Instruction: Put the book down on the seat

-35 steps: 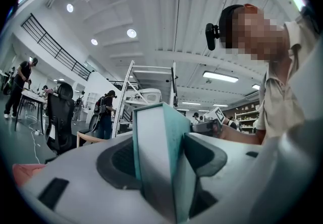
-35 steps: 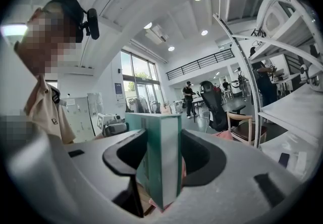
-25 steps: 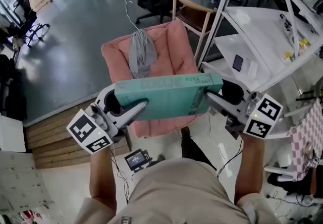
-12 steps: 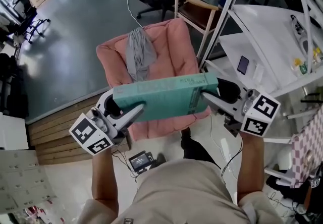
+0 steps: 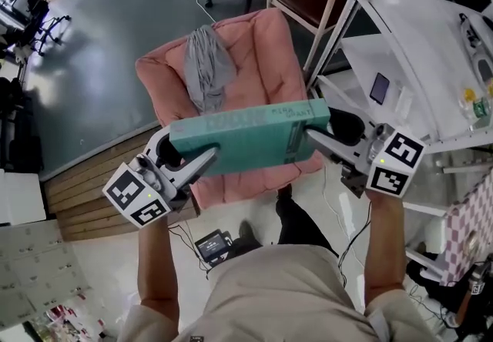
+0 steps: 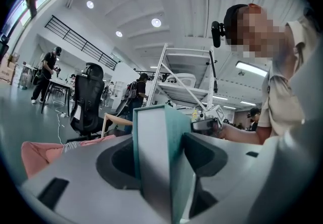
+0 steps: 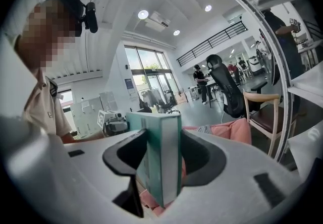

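A thick teal book (image 5: 245, 138) hangs level in the air above the front of a pink cushioned seat (image 5: 254, 63). My left gripper (image 5: 206, 159) is shut on the book's left end, and my right gripper (image 5: 310, 137) is shut on its right end. In the left gripper view the book (image 6: 160, 160) stands on edge between the jaws, its page block facing the camera. The right gripper view shows the book (image 7: 160, 155) clamped the same way, with the pink seat (image 7: 229, 131) beyond it.
A grey cloth (image 5: 204, 63) drapes over the pink seat's back. A wooden chair (image 5: 304, 1) stands behind it. A white metal shelf rack (image 5: 416, 32) rises at the right, holding a phone (image 5: 379, 88). Wooden steps (image 5: 85, 186) lie at the left. A small device (image 5: 209, 243) sits on the floor.
The book and both grippers have shifted slightly toward the pink seat, which now sits closer beneath the book. Both grips are unchanged.
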The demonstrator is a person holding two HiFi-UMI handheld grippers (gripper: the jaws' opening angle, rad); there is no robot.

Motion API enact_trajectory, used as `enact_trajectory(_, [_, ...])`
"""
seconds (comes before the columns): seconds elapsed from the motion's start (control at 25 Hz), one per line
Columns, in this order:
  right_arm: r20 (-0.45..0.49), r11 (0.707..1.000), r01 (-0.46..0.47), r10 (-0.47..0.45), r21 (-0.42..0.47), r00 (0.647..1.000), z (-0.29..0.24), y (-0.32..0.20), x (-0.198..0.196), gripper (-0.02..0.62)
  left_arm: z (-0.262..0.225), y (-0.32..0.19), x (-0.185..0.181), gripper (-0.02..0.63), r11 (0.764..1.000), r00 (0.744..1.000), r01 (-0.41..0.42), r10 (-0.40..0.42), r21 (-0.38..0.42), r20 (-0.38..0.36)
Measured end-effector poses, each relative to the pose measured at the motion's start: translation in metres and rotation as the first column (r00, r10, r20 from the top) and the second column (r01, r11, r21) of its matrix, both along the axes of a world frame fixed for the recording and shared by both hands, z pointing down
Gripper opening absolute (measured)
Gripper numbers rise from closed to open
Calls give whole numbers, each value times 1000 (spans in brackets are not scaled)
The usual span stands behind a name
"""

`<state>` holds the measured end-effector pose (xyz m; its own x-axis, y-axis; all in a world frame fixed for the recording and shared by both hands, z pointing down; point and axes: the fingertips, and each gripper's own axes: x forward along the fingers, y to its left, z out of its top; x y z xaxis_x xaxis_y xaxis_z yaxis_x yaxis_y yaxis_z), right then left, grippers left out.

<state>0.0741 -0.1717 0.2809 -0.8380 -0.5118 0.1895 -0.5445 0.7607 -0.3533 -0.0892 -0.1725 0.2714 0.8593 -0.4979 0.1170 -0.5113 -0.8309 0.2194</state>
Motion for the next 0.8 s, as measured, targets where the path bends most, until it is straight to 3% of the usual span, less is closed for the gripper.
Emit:
enact_trajectory(0.4, [22, 996, 4, -2, -88, 1000, 74, -45, 19, 192, 71, -46, 19, 252, 994, 999, -5, 9, -106, 31])
enact_trajectory(0.8, [36, 981, 6, 1, -194, 999, 159, -86, 39, 192, 153, -89, 39, 252, 974, 998, -6, 19, -225, 55])
